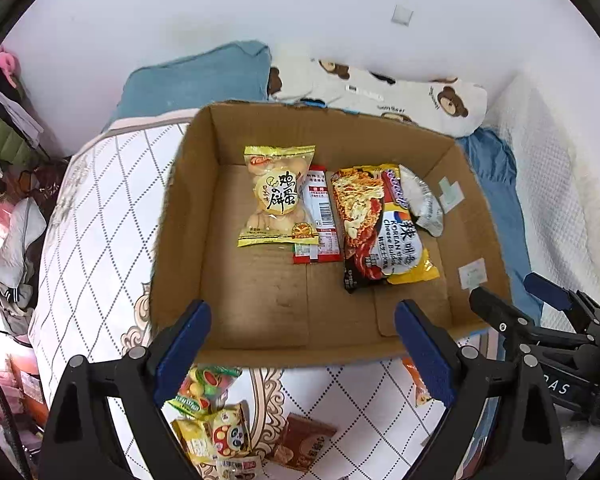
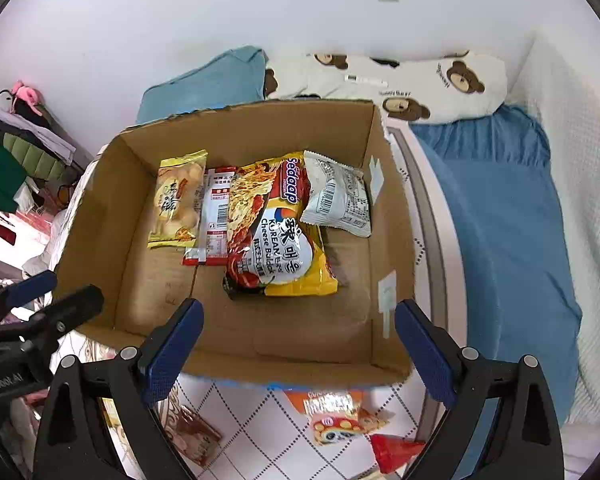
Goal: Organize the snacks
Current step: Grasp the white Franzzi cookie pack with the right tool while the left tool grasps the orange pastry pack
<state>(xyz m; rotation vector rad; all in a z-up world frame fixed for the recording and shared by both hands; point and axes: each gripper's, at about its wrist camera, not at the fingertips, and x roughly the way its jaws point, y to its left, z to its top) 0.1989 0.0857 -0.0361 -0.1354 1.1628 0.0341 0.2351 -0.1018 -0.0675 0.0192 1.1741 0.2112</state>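
Red-and-white sachet point(image 1: 318, 216) partly under neighbouring packets, brown packet point(image 1: 304, 442) print blurred

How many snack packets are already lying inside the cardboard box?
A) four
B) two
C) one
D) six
A: inside the cardboard box lie four packets side by side: the yellow egg-biscuit bag, the red-and-white packet, the Sedaap noodle pack and the silver-white packet.

Two black plastic frames, triangular cut-outs, silver round screws at the joints. Left hand-held gripper point(image 1: 302, 346): blue padded fingers point(image 1: 424, 350). Right hand-held gripper point(image 2: 299, 346): same blue pads point(image 2: 174, 348), white lettering on the body.
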